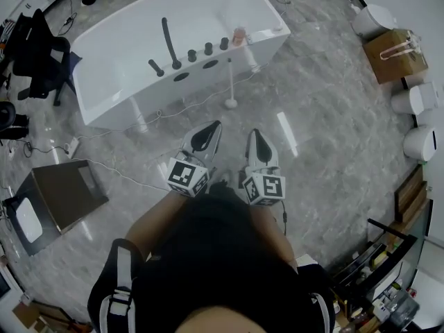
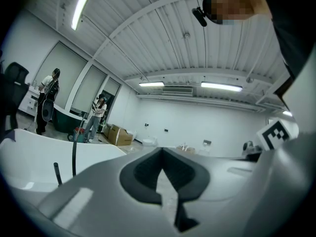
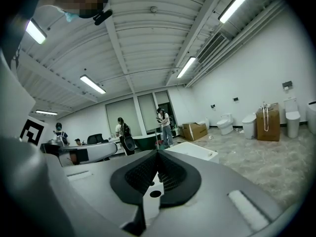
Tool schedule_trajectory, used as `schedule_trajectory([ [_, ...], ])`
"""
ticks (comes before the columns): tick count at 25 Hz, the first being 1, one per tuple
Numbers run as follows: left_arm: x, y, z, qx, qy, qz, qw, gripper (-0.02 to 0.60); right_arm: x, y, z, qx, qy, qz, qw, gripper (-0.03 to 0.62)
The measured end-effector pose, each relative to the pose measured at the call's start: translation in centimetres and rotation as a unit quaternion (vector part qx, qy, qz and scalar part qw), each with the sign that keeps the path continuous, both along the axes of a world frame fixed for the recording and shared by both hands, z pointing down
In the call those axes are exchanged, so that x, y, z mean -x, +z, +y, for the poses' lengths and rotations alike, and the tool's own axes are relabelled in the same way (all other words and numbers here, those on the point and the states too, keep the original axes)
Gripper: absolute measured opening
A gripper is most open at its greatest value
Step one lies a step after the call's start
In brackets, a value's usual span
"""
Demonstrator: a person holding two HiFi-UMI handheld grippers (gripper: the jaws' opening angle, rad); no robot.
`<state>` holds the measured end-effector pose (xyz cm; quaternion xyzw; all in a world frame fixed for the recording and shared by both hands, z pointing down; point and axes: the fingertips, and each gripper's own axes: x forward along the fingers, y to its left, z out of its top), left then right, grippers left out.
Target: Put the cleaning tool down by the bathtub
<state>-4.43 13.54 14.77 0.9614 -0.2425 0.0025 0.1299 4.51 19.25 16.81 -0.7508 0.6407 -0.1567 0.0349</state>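
We stand a little back from the white bathtub point(image 1: 111, 103), both tools drawn in close to the body and pointing at it, which we take for a resting pose rather than a reach. The left gripper point(image 1: 211, 130) has its jaws closed pad to pad with nothing between them, and the right gripper point(image 1: 256, 139) is the same: ribbed black pads pressed together, empty. So neither of them carries the cleaning tool. Our best guess for it is the slim white pole point(image 1: 230, 82) that stands upright against the tub's front wall with a round foot on the floor point(image 1: 326, 116). If so, it sits where the task wants it, propped on the wall so that it cannot tip. We cannot rule out that the pole is part of the tub's plumbing. The tub is smooth and glossy, a rounded rectangle with a flat ledge along the near side. That ledge carries a tall curved black spout point(image 1: 168, 44) and a row of short black knobs. A small tan thing point(image 1: 239, 36) at the ledge's right end is too small for us to identify. The floor is polished grey stone with pale veining, shiny enough to mirror the ceiling lights and probably slippery under a narrow foot.
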Motion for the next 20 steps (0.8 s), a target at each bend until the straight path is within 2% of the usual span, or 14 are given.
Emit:
schedule_trajectory([
  [9, 0.5, -1.3, 3.0, -0.011, 0.015, 0.005, 0.9998, 0.008, 2.1, -2.3, 2.8, -0.015, -0.036, 0.031, 0.999, -0.002],
  [20, 0.0, -1.6, 4.0, -0.017, 0.028, 0.01, 0.9994, 0.008, 2.1, -3.1, 3.4, -0.023, -0.028, 0.034, 0.999, 0.0],
])
